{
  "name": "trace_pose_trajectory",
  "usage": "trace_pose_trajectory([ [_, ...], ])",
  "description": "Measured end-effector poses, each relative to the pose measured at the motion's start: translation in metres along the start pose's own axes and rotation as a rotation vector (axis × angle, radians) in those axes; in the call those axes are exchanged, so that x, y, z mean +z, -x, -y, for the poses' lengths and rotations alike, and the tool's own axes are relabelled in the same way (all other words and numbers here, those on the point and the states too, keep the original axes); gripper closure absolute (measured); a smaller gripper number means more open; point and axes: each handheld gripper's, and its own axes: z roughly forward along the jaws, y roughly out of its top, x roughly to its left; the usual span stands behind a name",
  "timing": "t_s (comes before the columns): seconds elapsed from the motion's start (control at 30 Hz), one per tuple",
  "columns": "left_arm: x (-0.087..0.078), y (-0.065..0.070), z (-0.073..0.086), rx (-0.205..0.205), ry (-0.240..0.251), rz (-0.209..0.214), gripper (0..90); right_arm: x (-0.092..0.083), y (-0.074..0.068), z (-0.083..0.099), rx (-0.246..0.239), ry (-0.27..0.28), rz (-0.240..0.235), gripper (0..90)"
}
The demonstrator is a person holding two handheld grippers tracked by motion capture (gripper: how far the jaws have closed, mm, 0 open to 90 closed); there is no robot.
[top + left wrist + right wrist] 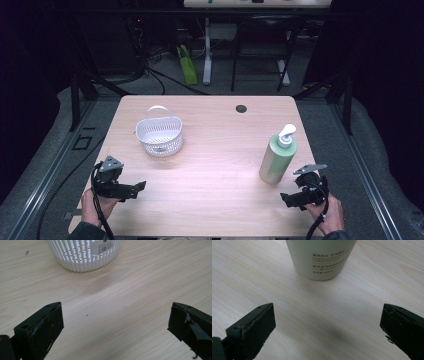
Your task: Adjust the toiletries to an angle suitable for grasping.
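— On the near left of the surface (210,165), what do you see?

— The left tongs (141,185), held in a hand (92,205) at the near edge. The jaws stand wide apart with nothing between them, only bare wood.

— And beyond them?

— A white slotted basket (160,136) with a loop handle, farther from the person and a little to the right, well apart from the left tongs. In the left gripper view the basket (83,255) sits straight ahead of the open jaws, a barcode label on its wall.

— Moving right?

— A dark round hole (241,108) near the far edge, then a pale green pump bottle (277,159) standing upright on the right side, its white pump on top.

— And the right tongs?

— The right tongs (284,197) are held in the other hand (330,215) at the near right, just beside the bottle's base but not touching it. Their jaws are also spread wide and empty; in the right gripper view the bottle (322,257) stands ahead of them, printed text facing the camera.
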Motion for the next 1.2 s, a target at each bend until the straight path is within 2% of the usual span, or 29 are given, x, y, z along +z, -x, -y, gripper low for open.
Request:
trace_pose_trajectory([
  [0.07,0.001,0.001,-0.002,0.008,0.000,0.005,0.0,0.000,0.001,0.001,-0.013,-0.004,-0.002,0.0],
  [0.27,0.003,0.005,-0.002,0.035,-0.005,0.012,0.0,-0.003,0.003,0.004,-0.009,0.006,-0.023,0.0],
  [0.5,0.001,-0.001,0.001,0.015,-0.004,-0.001,0.0,-0.005,-0.002,-0.002,-0.027,0.046,-0.051,0.0],
  [0.6,-0.001,-0.005,0.003,-0.011,0.012,0.003,0.0,-0.007,-0.003,-0.005,-0.028,0.078,-0.066,0.0],
  [0.77,-0.004,-0.003,0.004,0.020,0.006,0.001,0.0,-0.013,-0.003,-0.007,-0.021,0.117,-0.075,0.0],
  [0.83,-0.004,-0.001,0.005,0.027,0.005,0.000,0.0,-0.017,-0.003,-0.009,-0.003,0.138,-0.080,0.0],
  [0.97,-0.005,0.000,0.005,0.027,0.010,0.003,0.0,-0.023,-0.003,-0.017,-0.010,0.184,-0.074,0.0],
  [1.1,-0.004,0.000,0.007,0.033,-0.006,0.003,0.0,-0.024,-0.002,-0.028,-0.004,0.218,-0.079,0.0],
  [1.2,-0.005,0.002,0.006,0.027,0.009,0.005,0.0,-0.025,0.001,-0.037,-0.012,0.255,-0.076,0.0],
])
